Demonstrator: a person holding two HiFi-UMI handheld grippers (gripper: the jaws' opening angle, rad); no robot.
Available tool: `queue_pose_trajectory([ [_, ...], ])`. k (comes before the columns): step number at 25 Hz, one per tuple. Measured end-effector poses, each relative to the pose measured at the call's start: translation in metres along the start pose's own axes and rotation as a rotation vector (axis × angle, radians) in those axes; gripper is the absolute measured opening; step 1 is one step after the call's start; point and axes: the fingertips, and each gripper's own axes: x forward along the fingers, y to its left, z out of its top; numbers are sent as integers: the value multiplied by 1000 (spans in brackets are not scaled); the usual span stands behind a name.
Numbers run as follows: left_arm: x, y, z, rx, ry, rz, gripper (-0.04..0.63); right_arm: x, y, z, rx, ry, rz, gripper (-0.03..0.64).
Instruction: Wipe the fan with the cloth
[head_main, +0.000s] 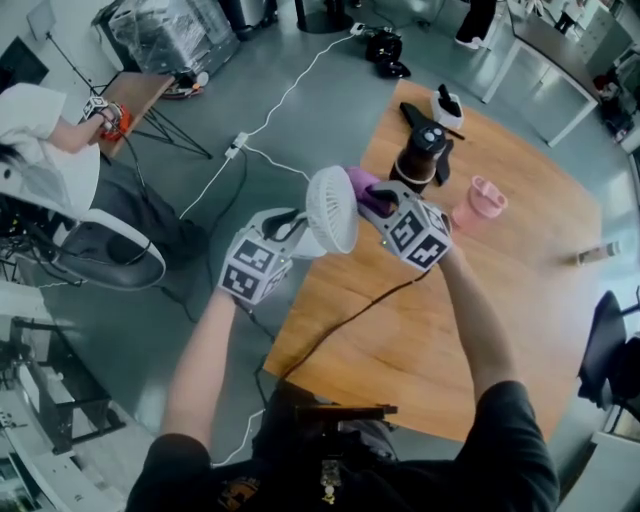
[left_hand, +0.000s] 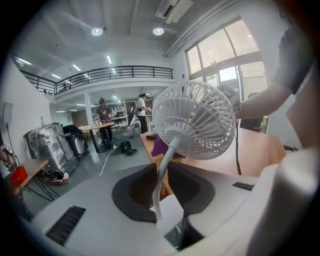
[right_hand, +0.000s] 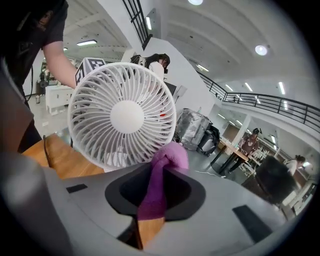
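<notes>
Right gripper (right_hand: 156, 186) pinches cloth (right_hand: 167, 157), left gripper (left_hand: 161, 192) clamps fan (left_hand: 195, 120) by its stem; I would sweep lightly, holding the fan steady.

Right tongs (right_hand: 152, 202): closed on a purple cloth (right_hand: 159, 177), which is held upright between the jaws. The cloth's bunched top is seen at the lower right rim of a white fan (right_hand: 122, 116), whose grille is turned toward the camera. A wooden desk (right_hand: 56, 156) is seen at lower left.
</notes>
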Motion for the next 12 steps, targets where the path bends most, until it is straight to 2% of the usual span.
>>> queue_pose_trajectory([
  [7,0,1,-1,2,12,3,80,-16,44,-19,112,-6,46,75],
  [12,1,2,-1,3,12,17,80,-35,71,-17,146,-20,43,75],
])
